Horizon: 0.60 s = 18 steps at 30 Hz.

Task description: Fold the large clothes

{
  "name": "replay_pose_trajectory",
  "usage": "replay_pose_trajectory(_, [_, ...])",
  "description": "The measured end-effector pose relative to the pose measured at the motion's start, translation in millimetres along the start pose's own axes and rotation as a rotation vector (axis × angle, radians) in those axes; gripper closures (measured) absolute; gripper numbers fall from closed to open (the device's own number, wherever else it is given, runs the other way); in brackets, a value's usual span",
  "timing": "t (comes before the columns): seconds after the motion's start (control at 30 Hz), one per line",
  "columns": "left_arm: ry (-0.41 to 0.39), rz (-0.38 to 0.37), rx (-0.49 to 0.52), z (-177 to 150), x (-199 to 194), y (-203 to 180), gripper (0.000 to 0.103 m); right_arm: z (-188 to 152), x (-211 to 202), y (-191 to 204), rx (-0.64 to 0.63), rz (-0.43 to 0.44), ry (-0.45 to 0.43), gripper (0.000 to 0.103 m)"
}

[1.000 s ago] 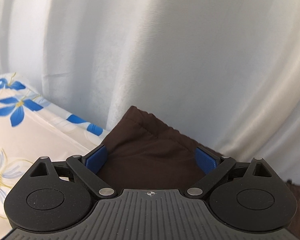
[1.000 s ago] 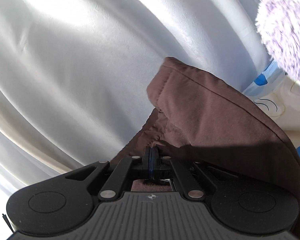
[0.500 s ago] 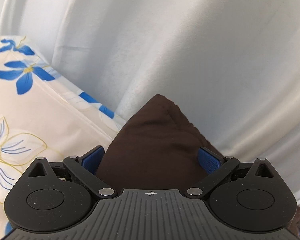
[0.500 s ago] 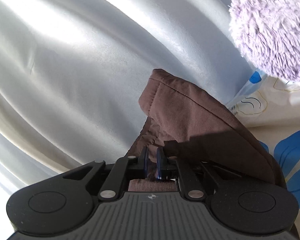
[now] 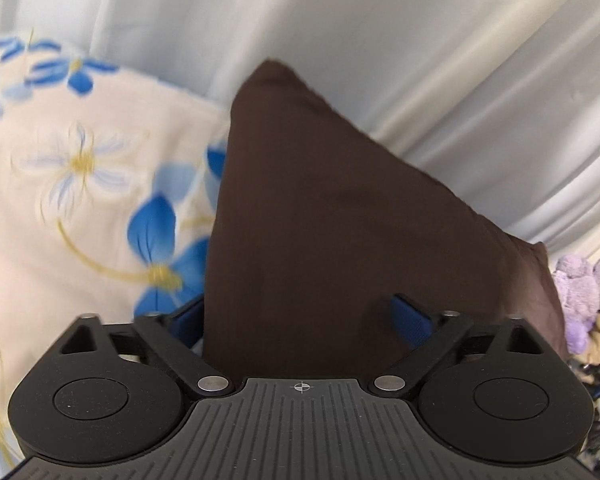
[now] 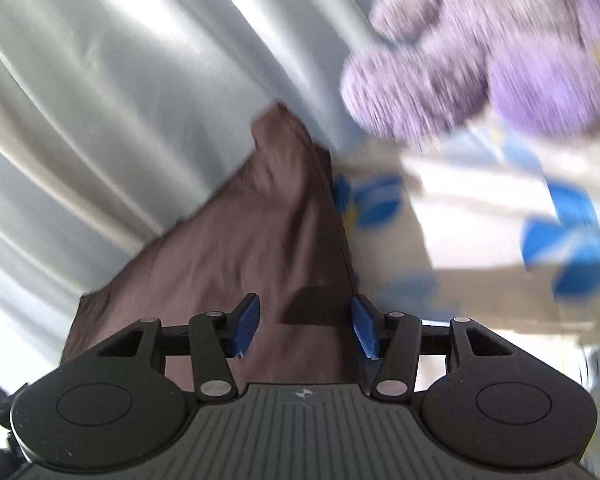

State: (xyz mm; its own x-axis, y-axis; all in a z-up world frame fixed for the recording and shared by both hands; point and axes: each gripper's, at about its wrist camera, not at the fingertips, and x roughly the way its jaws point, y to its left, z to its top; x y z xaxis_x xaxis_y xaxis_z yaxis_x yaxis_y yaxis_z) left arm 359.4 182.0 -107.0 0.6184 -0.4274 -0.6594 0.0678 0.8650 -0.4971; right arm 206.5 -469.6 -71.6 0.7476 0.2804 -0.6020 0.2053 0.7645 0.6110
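Since a second before, we swung both grippers across, bringing the purple plush toy [image 6: 480, 60] nearer.

Our right gripper [image 6: 305, 326], earlier clamped on the brown garment [image 6: 260, 240], had just been opening, cloth between parted pads. Our left gripper [image 5: 300, 320] had been closing slightly, apparently still apart, around the garment on the floral bedding [image 5: 80, 200].

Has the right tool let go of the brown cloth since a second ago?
Yes. The right tool has just been opening; its pads stand apart over the brown cloth, and the purple plush toy looks nearer.
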Motion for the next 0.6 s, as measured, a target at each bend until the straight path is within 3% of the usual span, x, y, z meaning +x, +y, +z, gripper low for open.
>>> replay_pose_trajectory(0.17, [-0.006, 0.001, 0.015, 0, 0, -4, 0.021, -11, 19, -19, 0.122, 0.097, 0.061, 0.053])
replay_pose_trajectory(0.33, [-0.015, 0.05, 0.038, -3, 4, -18, 0.023, -14, 31, -29, 0.185, 0.192, 0.054, 0.055])
replay_pose_trajectory(0.5, [-0.048, 0.057, 0.048, 2, -18, -34, 0.065, -14, 28, -2, 0.112, 0.099, 0.031, 0.071])
replay_pose_trajectory(0.6, [-0.084, 0.018, 0.028, 11, -41, -48, 0.072, -9, 12, 16, 0.069, 0.121, 0.0, 0.076])
